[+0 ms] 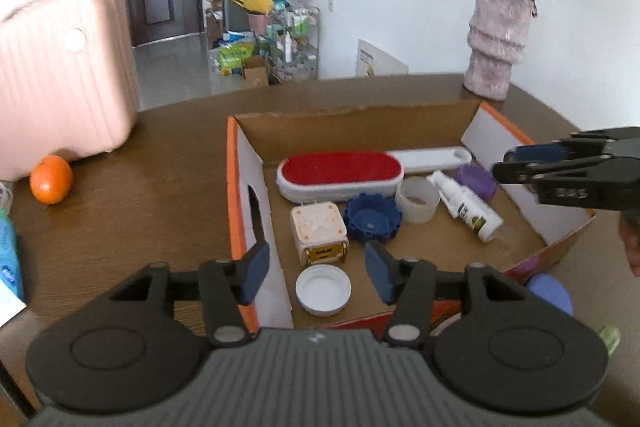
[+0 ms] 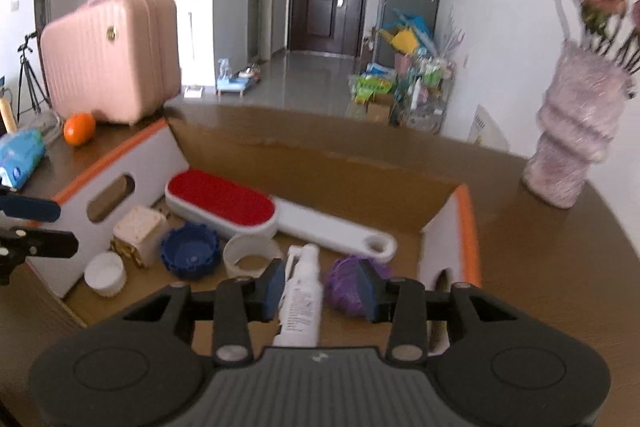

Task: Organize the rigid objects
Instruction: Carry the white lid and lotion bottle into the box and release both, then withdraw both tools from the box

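Brown wooden table [image 1: 160,155] in a lived-in room, dark door and floor clutter behind; all places below reckoned from the cardboard box [image 1: 424,109] with orange rims, which sits open on the table and already holds every small item noted. Outside the box: pink suitcase [image 1: 60,67] well to its left with an orange [image 1: 51,179] beside that, and a pink vase [image 1: 496,43] of faded flowers past its far right corner. Largest thing inside is the lint brush [image 1: 340,173], red pad and white handle, lying along the far wall; judged stiff, light, best taken across the narrow handle. Next the white spray bottle [image 2: 302,291], lying on its side toward the right wall; probably smooth and prone to roll, so grip across the body, not the nozzle. Cream square box [image 1: 318,227] near the left wall looks rigid with flat sides, easy. Blue toothed cap [image 1: 373,219] and white cup [image 1: 416,199] at centre: light, hard, take by the rim. Purple lump [image 2: 348,277] beside the bottle looks soft; unclear what it is. White lid [image 1: 323,289] at the near wall, shallow, pinch its edge. Left gripper [image 1: 318,273] hovers above the lid, jaws spread, nothing between. Right gripper [image 2: 320,291] jaws spread, straddling the bottle without pressing it.
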A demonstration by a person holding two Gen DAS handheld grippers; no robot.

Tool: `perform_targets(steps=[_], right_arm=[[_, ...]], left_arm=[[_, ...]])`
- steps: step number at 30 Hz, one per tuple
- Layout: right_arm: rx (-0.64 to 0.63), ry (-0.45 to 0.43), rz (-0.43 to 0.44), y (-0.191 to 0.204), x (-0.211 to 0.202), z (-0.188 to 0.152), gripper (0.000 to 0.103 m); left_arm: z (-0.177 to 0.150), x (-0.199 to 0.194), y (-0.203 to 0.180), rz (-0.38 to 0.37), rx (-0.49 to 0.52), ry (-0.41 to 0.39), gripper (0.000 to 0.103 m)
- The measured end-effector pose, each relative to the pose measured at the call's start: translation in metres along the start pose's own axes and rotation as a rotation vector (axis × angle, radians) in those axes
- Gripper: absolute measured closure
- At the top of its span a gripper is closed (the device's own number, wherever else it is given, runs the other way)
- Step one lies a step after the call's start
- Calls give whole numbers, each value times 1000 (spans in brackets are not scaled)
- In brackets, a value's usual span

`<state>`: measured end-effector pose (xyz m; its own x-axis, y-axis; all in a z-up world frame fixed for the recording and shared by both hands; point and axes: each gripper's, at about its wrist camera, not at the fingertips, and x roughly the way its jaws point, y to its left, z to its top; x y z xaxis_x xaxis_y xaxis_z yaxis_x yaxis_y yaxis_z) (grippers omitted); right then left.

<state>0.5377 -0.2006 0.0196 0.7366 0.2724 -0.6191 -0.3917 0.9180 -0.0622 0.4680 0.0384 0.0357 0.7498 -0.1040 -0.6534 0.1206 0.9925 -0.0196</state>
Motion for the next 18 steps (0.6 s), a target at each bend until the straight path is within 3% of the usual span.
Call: perform_targets(steps=[1,3,8,11,18], right_arm=[[6,-14,-6,-5,-12,1,64],[12,-38,-22,-14,-32,0,57],[36,-68,-69,-37,-84,-18,47],[70,-89,-69,-47,-115,-37,34],[77,-171,-52,-35,-179,-90,19]], left_arm=[[1,-8,-1,7,-9,-13,42],[1,-27,-3,12,-24,-50,26],[-10,-75,-13,41,-62,-129,15],[-22,-101,-20,53,-87,-184,6],[-62,-146,-55,97,-42,-250,0]])
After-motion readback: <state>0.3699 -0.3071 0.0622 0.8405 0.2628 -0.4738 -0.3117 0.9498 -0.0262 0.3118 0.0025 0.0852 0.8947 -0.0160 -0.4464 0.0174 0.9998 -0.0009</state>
